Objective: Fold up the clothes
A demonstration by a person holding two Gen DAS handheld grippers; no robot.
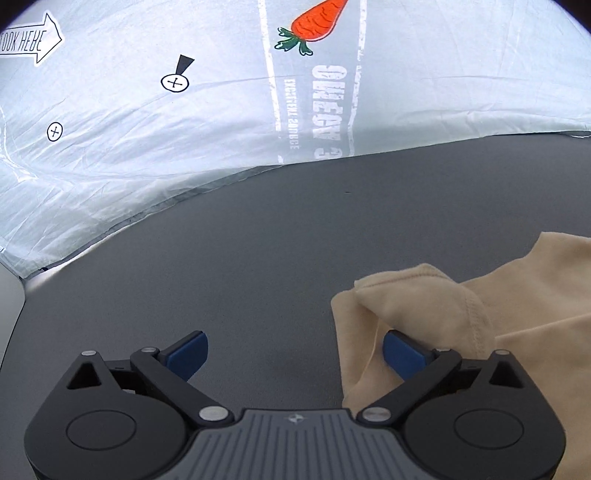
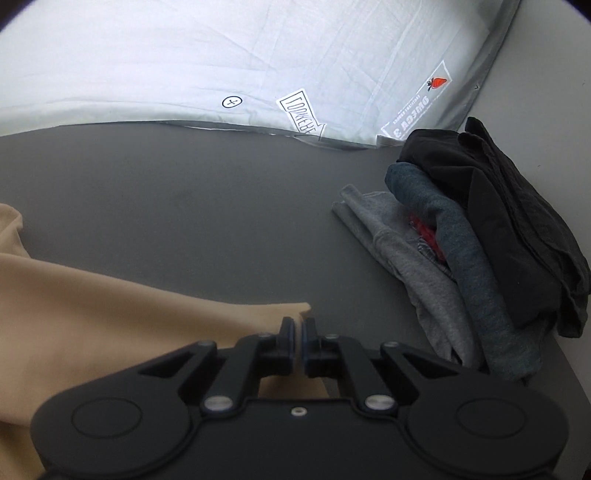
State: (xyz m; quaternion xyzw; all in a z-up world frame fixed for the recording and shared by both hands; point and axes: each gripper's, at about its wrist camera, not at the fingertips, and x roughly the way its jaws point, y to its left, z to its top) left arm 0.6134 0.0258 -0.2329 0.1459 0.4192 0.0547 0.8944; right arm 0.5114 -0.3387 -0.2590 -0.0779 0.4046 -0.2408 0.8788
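The left gripper (image 1: 295, 354) stands released, one blue pad tucked in a fold of the beige cotton garment (image 1: 480, 317) lying on the dark grey table (image 1: 258, 240). The right gripper (image 2: 298, 343) is clenched on that garment's corner. Beyond the garment sits a pile of folded grey and black clothes (image 2: 480, 229), then a pale printed sheet (image 2: 184, 62).

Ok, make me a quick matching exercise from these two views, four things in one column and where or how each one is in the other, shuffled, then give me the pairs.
Things:
1. beige garment
2. left gripper
3. black garment
4. printed carrot

States:
A. on top of the clothes pile
B. jaws wide open, nothing pinched
C. corner pinched by the right gripper
D. on the pale sheet

Pairs: 1-C, 2-B, 3-A, 4-D
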